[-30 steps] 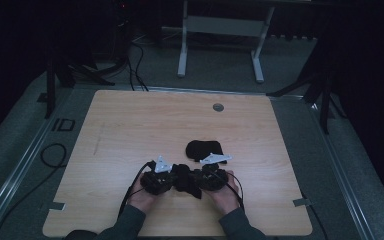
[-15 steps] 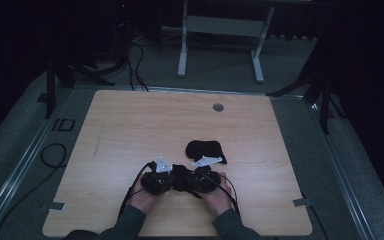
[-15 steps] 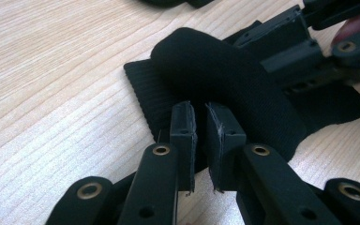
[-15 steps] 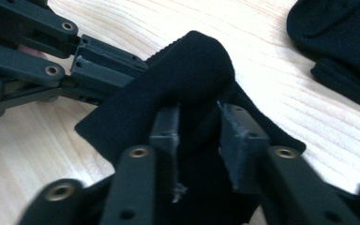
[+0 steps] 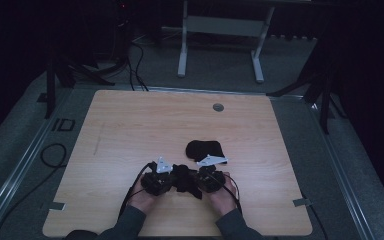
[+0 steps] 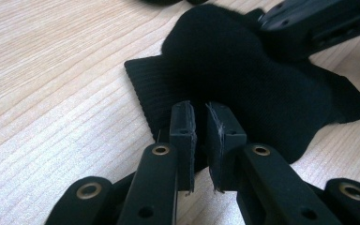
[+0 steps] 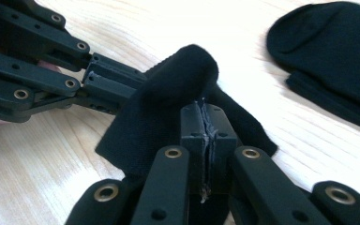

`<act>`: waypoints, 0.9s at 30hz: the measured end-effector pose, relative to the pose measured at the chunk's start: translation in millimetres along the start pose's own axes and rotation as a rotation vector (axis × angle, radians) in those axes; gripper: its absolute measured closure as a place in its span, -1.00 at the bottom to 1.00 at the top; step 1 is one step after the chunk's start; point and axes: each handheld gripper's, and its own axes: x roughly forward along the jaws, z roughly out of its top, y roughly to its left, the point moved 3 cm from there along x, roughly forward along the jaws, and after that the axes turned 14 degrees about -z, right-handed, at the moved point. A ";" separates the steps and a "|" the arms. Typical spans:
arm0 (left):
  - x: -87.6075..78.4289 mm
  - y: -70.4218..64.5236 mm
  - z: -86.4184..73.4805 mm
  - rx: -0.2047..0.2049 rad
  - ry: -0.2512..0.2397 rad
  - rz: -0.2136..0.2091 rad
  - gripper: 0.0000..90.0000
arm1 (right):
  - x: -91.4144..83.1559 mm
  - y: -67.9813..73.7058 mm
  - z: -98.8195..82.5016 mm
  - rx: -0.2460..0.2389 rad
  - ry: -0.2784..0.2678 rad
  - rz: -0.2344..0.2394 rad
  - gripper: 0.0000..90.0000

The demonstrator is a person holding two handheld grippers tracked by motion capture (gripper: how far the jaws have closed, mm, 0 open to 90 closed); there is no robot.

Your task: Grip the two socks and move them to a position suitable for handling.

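Two grippers, left (image 6: 200,140) and right (image 7: 208,133), clamped on black sock (image 5: 184,177); pinched fabric edges hidden between jaws.

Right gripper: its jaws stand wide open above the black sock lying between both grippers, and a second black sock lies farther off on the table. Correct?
Not quite. The right gripper is not open: the right gripper view shows its jaws pressed together, pinching the black sock. The rest holds: that sock sits between both grippers, and a second black sock lies farther off on the table.
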 end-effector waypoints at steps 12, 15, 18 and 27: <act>-0.9 1.2 -0.4 -0.011 0.000 -0.006 0.82 | -20.1 -24.6 -4.0 0.080 -0.013 0.003 0.96; -1.3 1.4 -0.6 -0.006 0.004 0.003 0.84 | -25.0 -32.7 -8.0 0.102 -0.008 -0.004 0.96; -1.9 1.4 -0.6 -0.001 0.013 0.020 0.84 | -27.4 -40.9 -13.3 0.121 0.005 -0.011 0.96; -6.1 6.1 -1.9 -0.009 0.019 0.061 0.85 | -32.7 -60.6 -22.4 0.157 0.030 -0.036 0.97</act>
